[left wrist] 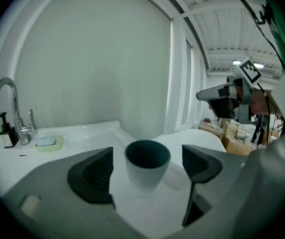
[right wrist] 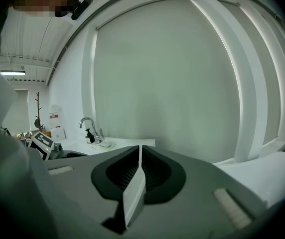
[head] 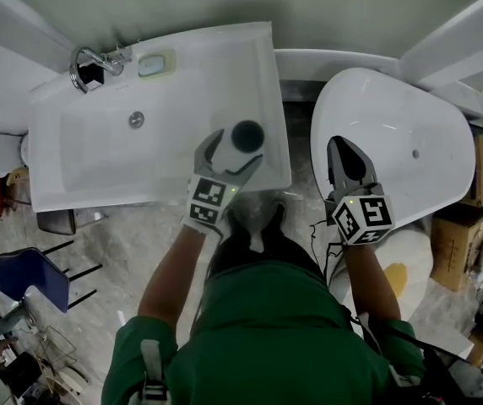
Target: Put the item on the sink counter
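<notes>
One tapered matte cup (left wrist: 146, 172) stands untouched inside the wide-open left hand-held gripper (head: 234, 153).

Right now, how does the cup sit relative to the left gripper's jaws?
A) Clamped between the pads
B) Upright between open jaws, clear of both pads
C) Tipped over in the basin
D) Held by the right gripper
B: the left gripper view shows the cup upright on the sink counter, with a gap to each pad of the left gripper.

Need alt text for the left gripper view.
A dark-lined cup stands upright on the white sink counter between wide-open jaws, neither touching it. A faucet and soap dish sit at far left.
</notes>
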Motion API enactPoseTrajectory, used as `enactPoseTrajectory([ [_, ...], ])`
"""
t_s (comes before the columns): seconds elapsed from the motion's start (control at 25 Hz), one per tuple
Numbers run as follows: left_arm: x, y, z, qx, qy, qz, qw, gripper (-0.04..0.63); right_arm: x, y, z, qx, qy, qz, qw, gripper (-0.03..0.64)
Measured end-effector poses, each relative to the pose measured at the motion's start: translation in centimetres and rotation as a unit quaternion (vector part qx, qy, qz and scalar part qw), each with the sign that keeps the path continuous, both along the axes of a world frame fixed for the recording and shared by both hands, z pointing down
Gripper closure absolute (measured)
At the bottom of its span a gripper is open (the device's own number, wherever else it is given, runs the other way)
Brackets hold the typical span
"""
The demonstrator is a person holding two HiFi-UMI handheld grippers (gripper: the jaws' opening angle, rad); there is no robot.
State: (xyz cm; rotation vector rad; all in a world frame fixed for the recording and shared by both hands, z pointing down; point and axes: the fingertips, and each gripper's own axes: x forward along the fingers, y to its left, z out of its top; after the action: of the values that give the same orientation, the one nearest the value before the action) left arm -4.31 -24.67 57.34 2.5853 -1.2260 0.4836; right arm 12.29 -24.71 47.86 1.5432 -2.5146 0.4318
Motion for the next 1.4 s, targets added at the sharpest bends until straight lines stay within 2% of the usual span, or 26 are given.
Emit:
enactPoseTrajectory([
  [0.16,-1.4,0.9,-3.5,0.011,0.037,-0.026,0.9989,0.169,-0.3,-0.4,-1.6,0.013,-0.002,-0.006,1.0,0.6],
  [0.4,-3.1,0.5,-11.5,0.064,0.078,-0.045,0.9939,0.205,-1.2,-1.4,-5.2,0.046,-0.011,-0.009,0.999,0.6],
  [0.48,-3.7,0.5,-13.9,0.086,0.076,-0.053,0.992,0.228,-1.5,-1.6,-6.6,0.062,-0.014,-0.009,0.998,0.6],
  [0.72,-6.3,0.5,-19.8,0.15,0.051,-0.105,0.9818,0.411,-3.0,-2.0,-11.0,0.117,0.006,-0.029,0.993,0.6],
  [1.08,-8.5,1.6,-25.1,0.201,0.051,-0.159,0.9653,0.574,-4.2,-1.3,-17.2,0.197,0.009,-0.057,0.979,0.6],
  [1.16,-8.6,1.9,-26.2,0.212,0.052,-0.165,0.9619,0.595,-4.1,-1.2,-18.3,0.208,0.009,-0.059,0.976,0.599],
  [1.4,-9.3,2.3,-29.7,0.244,0.06,-0.179,0.9512,0.597,-4.4,-0.7,-20.8,0.237,0.009,-0.071,0.969,0.6],
])
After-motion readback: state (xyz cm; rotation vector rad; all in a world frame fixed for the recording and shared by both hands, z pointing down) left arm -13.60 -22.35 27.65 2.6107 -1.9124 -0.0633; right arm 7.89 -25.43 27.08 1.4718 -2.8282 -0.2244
